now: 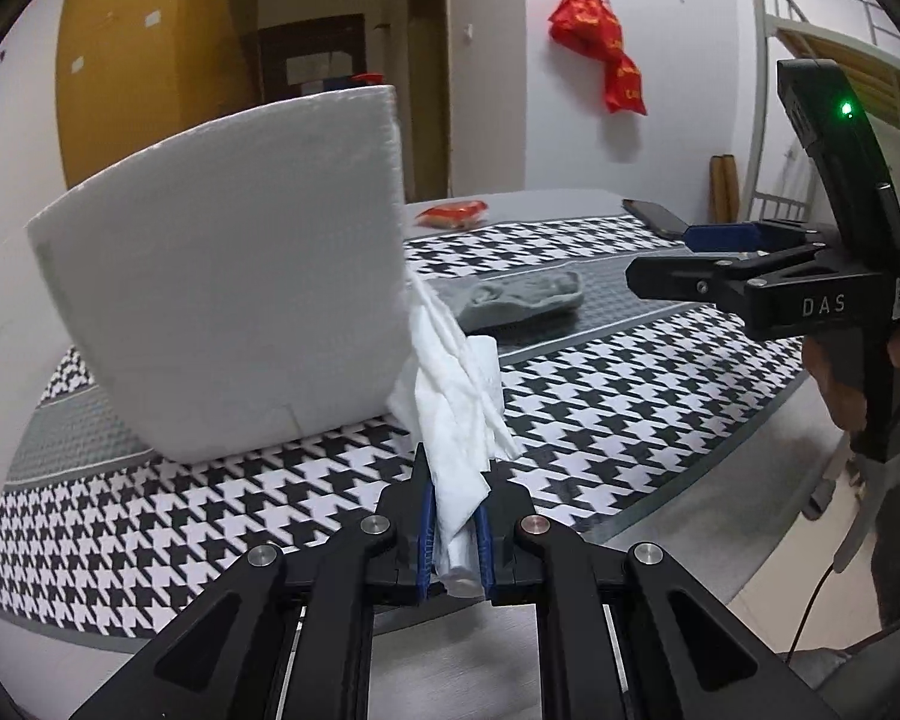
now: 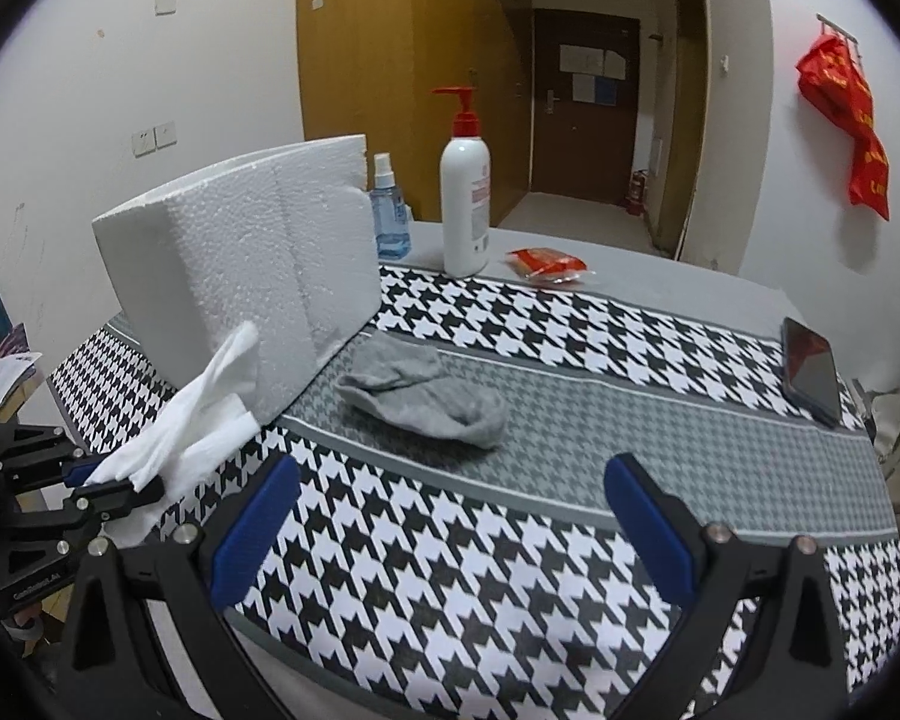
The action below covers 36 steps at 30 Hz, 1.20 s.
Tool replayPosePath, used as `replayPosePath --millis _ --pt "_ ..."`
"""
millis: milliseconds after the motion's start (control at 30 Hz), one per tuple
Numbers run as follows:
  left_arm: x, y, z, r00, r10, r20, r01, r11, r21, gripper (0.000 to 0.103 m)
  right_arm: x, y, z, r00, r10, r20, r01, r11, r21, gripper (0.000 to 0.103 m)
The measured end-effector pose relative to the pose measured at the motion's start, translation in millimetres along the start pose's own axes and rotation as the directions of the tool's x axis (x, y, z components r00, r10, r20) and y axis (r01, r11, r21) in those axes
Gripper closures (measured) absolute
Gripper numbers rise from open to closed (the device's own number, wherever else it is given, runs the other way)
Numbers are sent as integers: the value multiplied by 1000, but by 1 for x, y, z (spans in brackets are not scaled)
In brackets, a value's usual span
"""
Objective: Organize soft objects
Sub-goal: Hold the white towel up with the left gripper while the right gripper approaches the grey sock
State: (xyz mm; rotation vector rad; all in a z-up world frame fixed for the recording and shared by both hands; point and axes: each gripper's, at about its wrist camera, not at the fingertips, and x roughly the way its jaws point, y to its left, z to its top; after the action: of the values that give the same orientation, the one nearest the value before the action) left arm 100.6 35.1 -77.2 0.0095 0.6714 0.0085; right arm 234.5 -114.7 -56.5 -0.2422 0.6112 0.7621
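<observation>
Room: white walls, an ochre wooden cabinet, a dark door down a corridor, and a red bag [image 2: 846, 120] hanging on the right wall.
Bench: a grey top [image 2: 660, 276] covered by a mat [image 2: 510, 570] in black-and-white houndstooth, with a finer grey woven band across its middle.
Foam block: a large white slab [image 2: 240, 258] of beaded polystyrene standing upright at the mat's left end, with sharp corners and a pebbled face.
Bottles: a white pump bottle [image 2: 465, 210] with a red dispenser and a small clear-blue spray bottle [image 2: 390, 216], both upright behind the block.
Phone: a dark slab [image 2: 810, 369] lying flat at the right edge of the mat.
Sock: soft grey knit [image 2: 426, 396], crumpled on the grey band, just beside the block's front corner.
Red packet: crinkly wrapper [image 2: 549, 264] on the bare top near the pump bottle.
Tissue: thin white crumpled sheet [image 1: 456, 420], one end bunched between blue pads [image 1: 423, 534], the rest fanning up toward the block.
Left tool: [image 1: 453, 531] closed tight on the tissue, raised off the mat.
Right tool: [image 2: 450, 516] spread wide with nothing between its blue pads, hovering over the mat; the sock lies ahead of it, well apart.
</observation>
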Motion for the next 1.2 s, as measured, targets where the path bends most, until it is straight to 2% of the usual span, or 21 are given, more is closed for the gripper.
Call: replayPosePath --millis 433,900,1067,1200 --pt "-8 24 -12 1000 20 -8 -20 999 -51 90 41 16 28 996 -14 -90 5 995 -96 0" --pt "-10 35 -16 1000 7 -15 -9 997 -82 91 96 21 38 977 -31 -212 7 993 -116 1" --pt "-6 36 -14 1000 2 -16 -4 996 -85 90 113 16 34 963 -32 -268 4 995 -102 16" --pt "-2 39 -14 1000 -5 -16 3 996 -86 91 116 12 33 961 -32 -276 6 996 -94 19"
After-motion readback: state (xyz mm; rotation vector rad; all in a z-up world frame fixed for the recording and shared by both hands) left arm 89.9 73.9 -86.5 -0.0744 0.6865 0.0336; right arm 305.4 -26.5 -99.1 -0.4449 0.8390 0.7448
